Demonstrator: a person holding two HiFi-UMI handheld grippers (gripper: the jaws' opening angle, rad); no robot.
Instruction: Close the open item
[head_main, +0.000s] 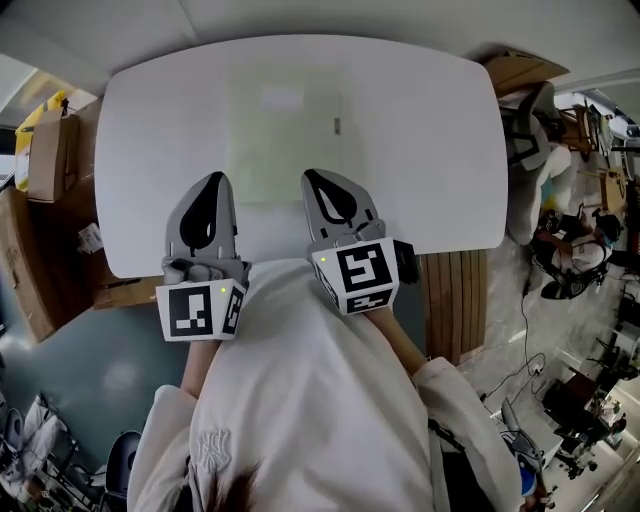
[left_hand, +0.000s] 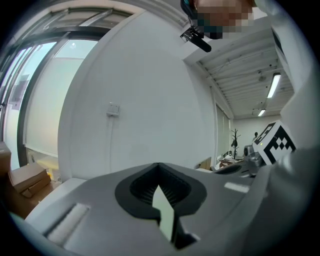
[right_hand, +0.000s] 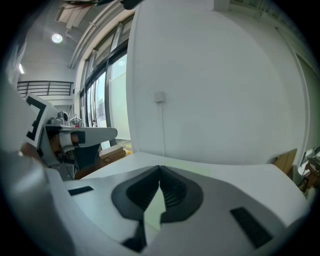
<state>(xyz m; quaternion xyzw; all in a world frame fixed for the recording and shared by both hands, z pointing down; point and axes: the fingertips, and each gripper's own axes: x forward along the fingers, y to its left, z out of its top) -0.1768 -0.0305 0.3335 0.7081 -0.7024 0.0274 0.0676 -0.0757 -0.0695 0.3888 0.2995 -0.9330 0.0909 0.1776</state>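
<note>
A pale green flat rectangle (head_main: 285, 140) lies on the middle of the white table (head_main: 430, 150), with a small grey mark (head_main: 337, 125) at its right edge. No open item shows on it. My left gripper (head_main: 212, 178) hangs over the table's near edge, left of the rectangle's near corner, its jaws closed tip to tip with nothing between them (left_hand: 159, 165). My right gripper (head_main: 312, 175) is beside it, over the rectangle's near right corner, also shut and empty (right_hand: 160, 167). Both point level toward a white wall.
Cardboard boxes (head_main: 45, 150) stand at the table's left and another box (head_main: 520, 70) at the far right corner. An office chair (head_main: 530, 140) sits right of the table. A slatted wooden panel (head_main: 455, 300) is by my right side. A wall switch (right_hand: 159, 96) faces me.
</note>
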